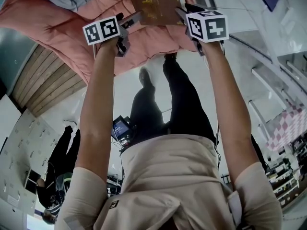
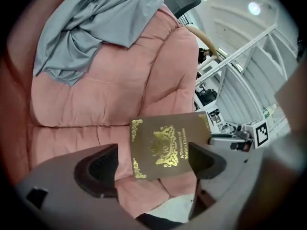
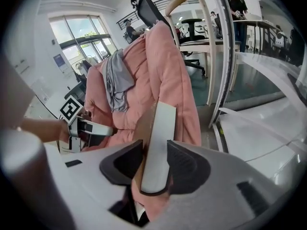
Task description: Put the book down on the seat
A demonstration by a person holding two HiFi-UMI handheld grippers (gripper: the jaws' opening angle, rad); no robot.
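A brown book (image 1: pixel 157 6) with gold print hangs above the pink cushioned seat (image 1: pixel 57 18). My right gripper (image 1: pixel 183 12) is shut on the book's right edge. In the right gripper view the book (image 3: pixel 158 143) stands edge-on between the pads, white pages toward the camera. My left gripper (image 1: pixel 132 23) is at the book's left edge, its jaws wide open. In the left gripper view the book (image 2: pixel 168 145) faces the camera just beyond the open jaws, with the seat (image 2: pixel 96 95) behind it. I cannot tell whether a left jaw tip touches the cover.
A grey cloth (image 2: pixel 91 28) is draped over the seat's upper back. A black office chair (image 3: pixel 146 8) and a wooden frame stand behind the seat. A glossy white floor (image 3: pixel 268 123) lies to the right, with desks and a standing person (image 3: pixel 237 4) beyond it.
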